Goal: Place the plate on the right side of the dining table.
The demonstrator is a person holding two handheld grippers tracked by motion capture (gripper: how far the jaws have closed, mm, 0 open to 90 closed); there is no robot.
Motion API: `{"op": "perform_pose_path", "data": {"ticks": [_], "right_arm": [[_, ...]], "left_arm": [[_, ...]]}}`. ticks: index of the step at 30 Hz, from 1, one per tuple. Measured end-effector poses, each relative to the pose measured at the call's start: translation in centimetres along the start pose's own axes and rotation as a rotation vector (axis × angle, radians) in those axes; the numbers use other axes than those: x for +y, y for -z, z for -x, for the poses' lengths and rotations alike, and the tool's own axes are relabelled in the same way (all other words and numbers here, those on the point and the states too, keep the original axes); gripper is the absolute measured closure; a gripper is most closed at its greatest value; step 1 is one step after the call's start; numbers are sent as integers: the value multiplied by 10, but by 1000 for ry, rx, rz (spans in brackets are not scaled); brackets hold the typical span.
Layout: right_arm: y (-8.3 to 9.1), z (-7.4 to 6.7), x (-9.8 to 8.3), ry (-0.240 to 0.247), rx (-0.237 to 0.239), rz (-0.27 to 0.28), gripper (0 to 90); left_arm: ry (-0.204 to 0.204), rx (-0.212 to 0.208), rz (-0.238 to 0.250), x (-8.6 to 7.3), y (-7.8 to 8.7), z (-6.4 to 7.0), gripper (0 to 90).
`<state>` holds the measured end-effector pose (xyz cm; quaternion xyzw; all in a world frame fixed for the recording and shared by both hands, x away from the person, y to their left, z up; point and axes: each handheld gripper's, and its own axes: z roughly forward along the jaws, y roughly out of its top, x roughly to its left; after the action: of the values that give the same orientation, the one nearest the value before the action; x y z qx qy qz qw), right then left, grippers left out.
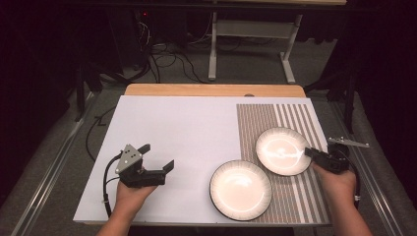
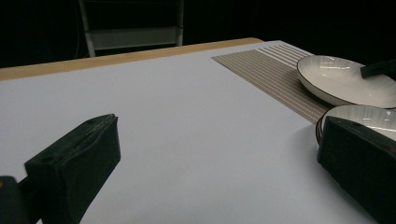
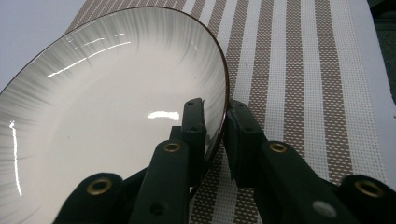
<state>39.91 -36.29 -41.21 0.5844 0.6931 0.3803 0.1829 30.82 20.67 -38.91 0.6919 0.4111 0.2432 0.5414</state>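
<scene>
Glossy white round ceramic plate, dark-rimmed, ribbed (image 1: 282, 150): on brown-and-white striped woven placemat (image 1: 305, 123), rim pinched by right hand-held gripper (image 3: 215, 122). Matching second plate (image 1: 240, 189) overlaps placemat's left edge. Left hand-held gripper (image 1: 157, 156): wide apart, over matte white desk (image 1: 182, 128).

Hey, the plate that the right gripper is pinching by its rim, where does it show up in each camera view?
High view: the far plate, right of centre on the striped mat.
Left gripper view: upper right, far plate behind the nearer one.
Right gripper view: far plate across the left, rim between the jaws.
Shared landmark: the striped mat under it.
</scene>
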Motion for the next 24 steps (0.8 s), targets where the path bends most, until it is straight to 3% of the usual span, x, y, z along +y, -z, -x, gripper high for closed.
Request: {"op": "perform_pose_path", "data": {"ticks": [8,11,19,24], "right_arm": [[-1,0,-2,12,-27,-4,793],[-1,-2,-2,23,-38,1,712],[13,-10,0,84,-35,99,509],[24,-21,1,121,9,173,398]], "left_arm": [[-2,0,-13,0,-2,0,1],[-6,0,-16,0,-1,0,1],[-20,4,-15,1,1,1,1],[-26,1,-17,1,1,3,1]]}}
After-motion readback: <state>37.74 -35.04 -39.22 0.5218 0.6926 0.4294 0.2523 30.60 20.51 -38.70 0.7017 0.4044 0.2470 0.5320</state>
